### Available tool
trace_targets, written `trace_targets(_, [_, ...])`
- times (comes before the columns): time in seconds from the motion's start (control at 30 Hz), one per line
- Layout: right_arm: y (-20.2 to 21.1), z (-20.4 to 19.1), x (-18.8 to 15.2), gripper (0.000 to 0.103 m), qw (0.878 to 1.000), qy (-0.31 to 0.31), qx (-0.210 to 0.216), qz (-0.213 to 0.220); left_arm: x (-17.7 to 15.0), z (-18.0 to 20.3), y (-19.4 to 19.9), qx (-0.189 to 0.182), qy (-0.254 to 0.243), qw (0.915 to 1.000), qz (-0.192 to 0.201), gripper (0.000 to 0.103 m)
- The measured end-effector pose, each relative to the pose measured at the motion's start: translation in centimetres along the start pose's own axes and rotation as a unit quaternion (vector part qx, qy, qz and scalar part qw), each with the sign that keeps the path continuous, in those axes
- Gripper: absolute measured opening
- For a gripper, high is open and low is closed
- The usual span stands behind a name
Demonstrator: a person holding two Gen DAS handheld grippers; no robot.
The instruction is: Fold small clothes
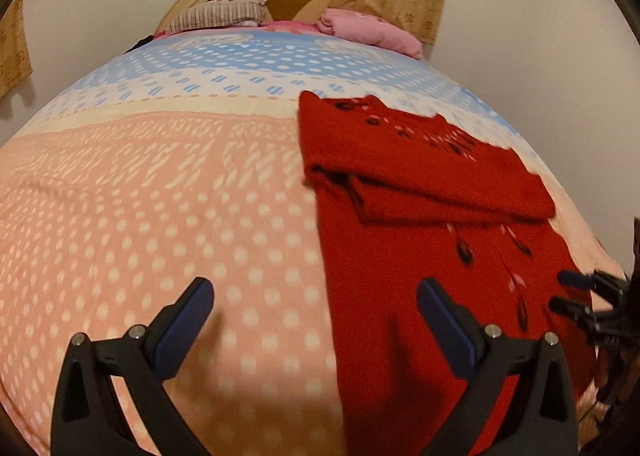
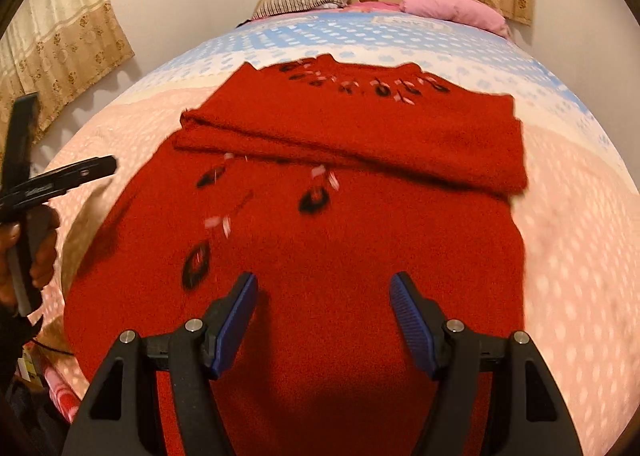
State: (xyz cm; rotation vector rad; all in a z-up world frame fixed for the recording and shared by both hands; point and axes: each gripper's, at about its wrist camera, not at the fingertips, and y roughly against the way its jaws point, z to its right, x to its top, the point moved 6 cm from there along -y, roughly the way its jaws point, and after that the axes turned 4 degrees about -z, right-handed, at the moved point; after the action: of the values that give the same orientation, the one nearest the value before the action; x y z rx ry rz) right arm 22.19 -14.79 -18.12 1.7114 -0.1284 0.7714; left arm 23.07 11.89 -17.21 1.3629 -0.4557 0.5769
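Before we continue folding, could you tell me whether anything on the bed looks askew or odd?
Nothing looks damaged. The red garment lies flat on the bedspread, its sleeves folded across the chest, slightly slanted. Both grippers are open and hold nothing.

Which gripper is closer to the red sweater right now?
Right. The right gripper hangs open directly over the red sweater, near its lower part. The left gripper, also open, straddles the sweater's left edge, one finger over the bedspread.
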Motion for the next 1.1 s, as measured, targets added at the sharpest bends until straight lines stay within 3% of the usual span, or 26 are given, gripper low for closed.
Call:
trace_targets(0.43, [3.1, 1.3, -5.1, 0.07, 1.0, -0.021, -0.015, -0.007, -5.9, 2.1, 3.5, -0.027, -0.034, 0.999, -0.009, 0.1])
trace_targets(0.73, [4.6, 0.8, -8.5, 0.07, 0.999, -0.003, -0.032, -0.017, -8.1, 3.6, 4.3, -0.052, -0.047, 0.9972, -0.026, 0.08])
trace_targets(0.83, [5.1, 1.0, -9.5, 0.07, 0.999, -0.003, -0.029, -0.016, -8.9, 3.6, 4.2, -0.06, -0.043, 0.9966, -0.039, 0.069])
trace_targets(0.9, [5.4, 1.1, -10.1, 0.07, 1.0, -0.004, -0.028, -0.013, -9.5, 3.5, 3.9, -0.069, -0.034, 0.9958, -0.049, 0.057])
trace_targets(1.0, [5.8, 1.1, -10.9, 0.07, 1.0, -0.006, -0.028, -0.009, -10.8, 3.4, 3.7, -0.078, -0.017, 0.9948, -0.064, 0.052])
trace_targets(1.1, [6.2, 1.2, -11.7, 0.07, 1.0, -0.009, -0.025, -0.008, -11.7, 3.7, 4.2, -0.063, -0.02, 0.9957, -0.065, 0.052])
